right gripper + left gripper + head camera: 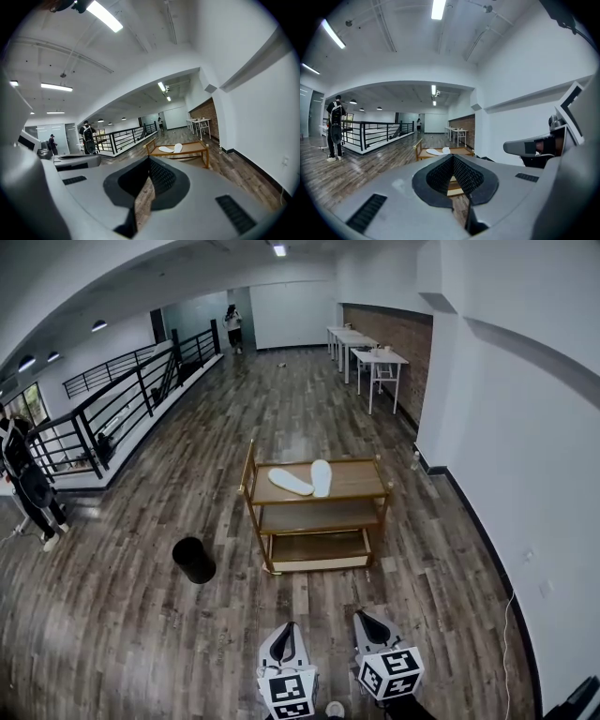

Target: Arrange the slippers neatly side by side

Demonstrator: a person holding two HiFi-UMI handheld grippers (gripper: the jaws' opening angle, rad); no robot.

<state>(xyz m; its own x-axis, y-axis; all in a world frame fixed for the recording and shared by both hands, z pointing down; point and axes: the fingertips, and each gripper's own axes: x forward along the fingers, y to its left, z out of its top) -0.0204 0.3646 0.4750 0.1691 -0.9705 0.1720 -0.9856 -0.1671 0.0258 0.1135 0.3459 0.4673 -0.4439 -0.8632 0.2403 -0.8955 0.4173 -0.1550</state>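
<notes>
two slippers [292, 482] lie in a v atop the wooden rack [362, 481], not yet paired; left gripper [288, 628] and right gripper [363, 617], well short of the rack, jaws pressed together, empty, nothing yet within reach.

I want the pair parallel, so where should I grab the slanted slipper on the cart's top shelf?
Probably take the slanted slipper by its left end, clear of the other slipper; their near ends almost meet. It lies flat, so come from above at the cart's near side, jaws across its narrow width.
</notes>
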